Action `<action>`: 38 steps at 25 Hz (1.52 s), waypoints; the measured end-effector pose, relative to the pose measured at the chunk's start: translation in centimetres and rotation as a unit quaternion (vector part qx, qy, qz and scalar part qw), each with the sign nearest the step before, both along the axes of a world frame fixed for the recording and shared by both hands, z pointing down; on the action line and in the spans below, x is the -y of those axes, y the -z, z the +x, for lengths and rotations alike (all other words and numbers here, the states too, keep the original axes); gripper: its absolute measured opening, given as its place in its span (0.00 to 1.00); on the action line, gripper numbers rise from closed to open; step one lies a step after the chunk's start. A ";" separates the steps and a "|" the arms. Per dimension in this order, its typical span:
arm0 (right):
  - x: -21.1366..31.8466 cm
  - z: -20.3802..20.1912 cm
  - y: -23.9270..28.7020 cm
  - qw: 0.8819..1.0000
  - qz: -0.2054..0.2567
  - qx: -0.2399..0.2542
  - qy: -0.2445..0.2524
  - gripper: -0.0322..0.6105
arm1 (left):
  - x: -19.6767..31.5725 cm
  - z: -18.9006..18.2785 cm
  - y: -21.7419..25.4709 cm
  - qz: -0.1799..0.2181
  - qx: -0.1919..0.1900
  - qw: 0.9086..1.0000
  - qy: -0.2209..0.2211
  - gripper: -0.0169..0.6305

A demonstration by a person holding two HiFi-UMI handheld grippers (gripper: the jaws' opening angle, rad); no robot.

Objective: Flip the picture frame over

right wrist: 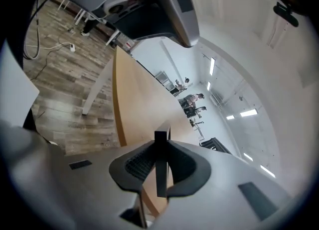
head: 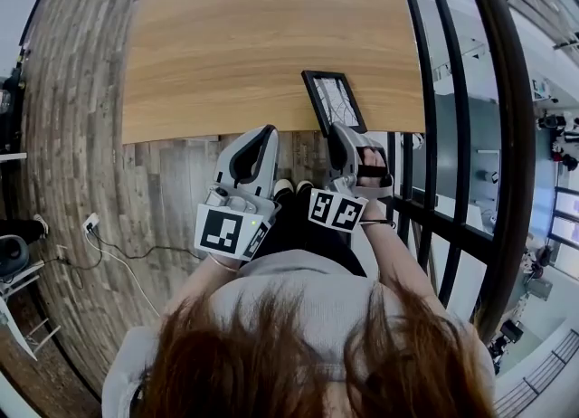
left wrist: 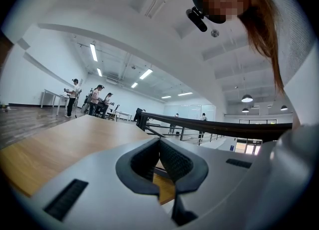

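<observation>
A black picture frame (head: 334, 99) is at the front right edge of the wooden table (head: 271, 36), its reflective glass face toward my head. My right gripper (head: 343, 133) is shut on the frame's near edge. In the right gripper view the frame (right wrist: 161, 144) shows edge-on as a thin dark bar pinched between the pads, with the right gripper (right wrist: 160, 163) rolled so that the table stands tilted. My left gripper (head: 261, 136) hovers at the table's front edge, left of the frame and apart from it. Its left gripper (left wrist: 160, 147) tips meet with nothing between them.
A dark metal railing (head: 461, 90) runs close along the table's right side. Wooden floor lies to the left, with a white cable and power strip (head: 90, 223). Several people stand at far tables (left wrist: 75, 94) across the room.
</observation>
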State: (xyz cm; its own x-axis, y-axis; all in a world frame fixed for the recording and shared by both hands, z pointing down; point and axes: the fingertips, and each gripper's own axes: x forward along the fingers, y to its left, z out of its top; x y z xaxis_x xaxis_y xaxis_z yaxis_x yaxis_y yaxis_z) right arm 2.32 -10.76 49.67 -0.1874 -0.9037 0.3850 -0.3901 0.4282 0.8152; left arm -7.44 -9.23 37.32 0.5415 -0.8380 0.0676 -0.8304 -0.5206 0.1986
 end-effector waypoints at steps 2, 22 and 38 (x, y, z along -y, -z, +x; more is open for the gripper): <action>-0.5 -0.2 -1.0 1.000 -0.001 -0.011 0.011 0.18 | 0.0 0.1 -0.2 -0.004 -0.001 1.000 0.000 0.04; -1.1 -1.3 -8.2 0.984 -0.050 -0.148 0.083 0.19 | 0.6 1.2 -1.0 -0.018 -0.006 1.000 0.001 0.04; -0.4 -1.6 -8.2 0.987 -0.049 -0.124 0.085 0.20 | 0.5 0.9 -0.1 -0.008 -0.011 1.000 0.014 0.04</action>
